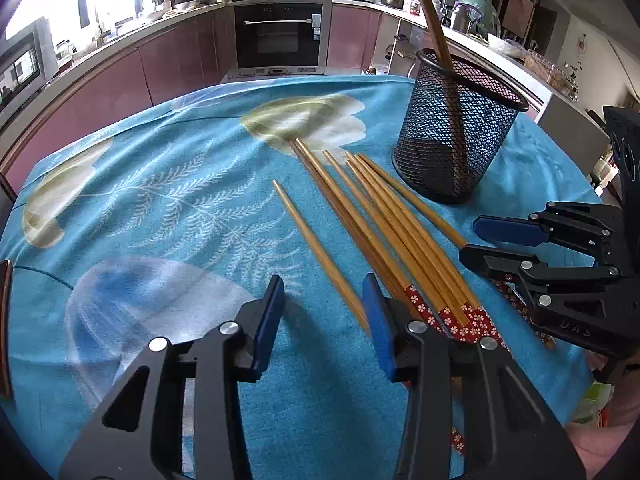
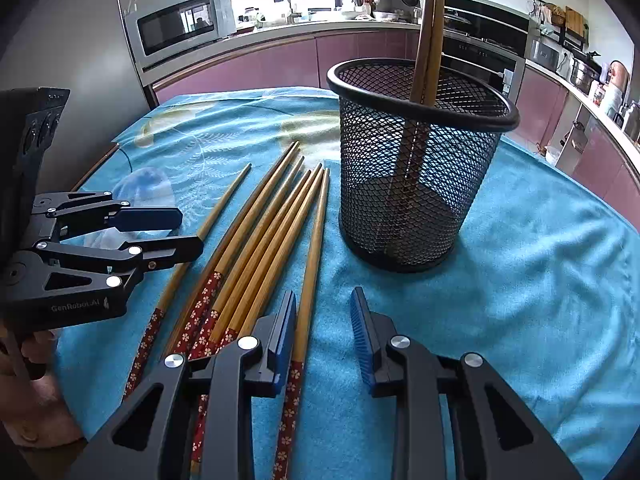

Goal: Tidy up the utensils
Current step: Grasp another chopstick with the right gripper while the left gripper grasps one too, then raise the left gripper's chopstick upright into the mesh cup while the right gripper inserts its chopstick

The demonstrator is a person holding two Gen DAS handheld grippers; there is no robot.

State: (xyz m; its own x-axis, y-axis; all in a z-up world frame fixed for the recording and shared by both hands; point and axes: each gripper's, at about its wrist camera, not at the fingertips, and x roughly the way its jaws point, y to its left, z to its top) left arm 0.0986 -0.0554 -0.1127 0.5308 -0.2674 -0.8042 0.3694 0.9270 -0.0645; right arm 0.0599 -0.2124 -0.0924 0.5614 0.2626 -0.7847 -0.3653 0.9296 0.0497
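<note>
Left gripper [image 1: 324, 304] straddles 1 chopstick [image 1: 316, 248], untouched.

Chopsticks [image 2: 260, 236] – wood, smooth with a light sheen; handle ends covered in a red floral pattern, matt-looking. Two more standing in the holder look darker brown, same smooth wood. Holder [image 2: 416, 168] – black metal mesh, matt, with a smooth glossy rim. Cloth [image 1: 168, 208] over the counter – blue fabric, soft fuzzy nap, printed leaves, slightly rumpled. Left gripper [image 1: 324, 320] and right gripper [image 2: 322, 332] – matt black plastic-looking bodies, bright polished metal pins at the pivots; blue pads [image 2: 362, 340], ridged face visible on the right one, dull finish. Background cabinets [image 2: 280, 60] – glossy mauve fronts; oven [image 1: 280, 36] – dark glossy glass.
</note>
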